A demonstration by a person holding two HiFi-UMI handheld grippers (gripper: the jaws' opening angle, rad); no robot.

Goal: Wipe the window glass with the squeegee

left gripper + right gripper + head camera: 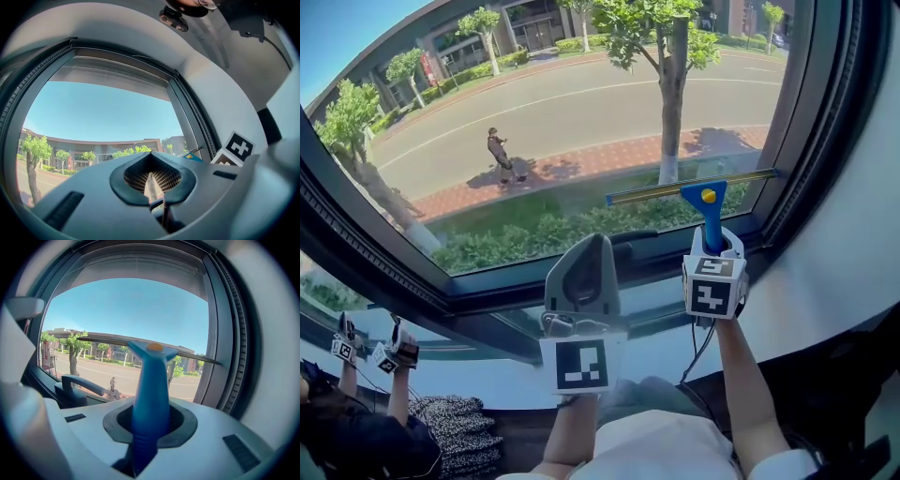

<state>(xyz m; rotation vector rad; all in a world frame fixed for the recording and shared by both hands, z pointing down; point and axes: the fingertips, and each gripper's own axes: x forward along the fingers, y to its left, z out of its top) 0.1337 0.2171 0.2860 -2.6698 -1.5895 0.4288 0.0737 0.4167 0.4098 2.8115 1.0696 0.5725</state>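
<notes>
Right gripper fingers clamped on squeegee handle, blade at lower window glass, left gripper fingers closed, empty, handle base hidden.

Squeegee: blue handle, yellow dot at the neck, long thin blade bar across the top.
Pose: upright, blade near level (right end slightly higher), handle clamped in right gripper.
Place: before window glass, lower right corner.
</notes>
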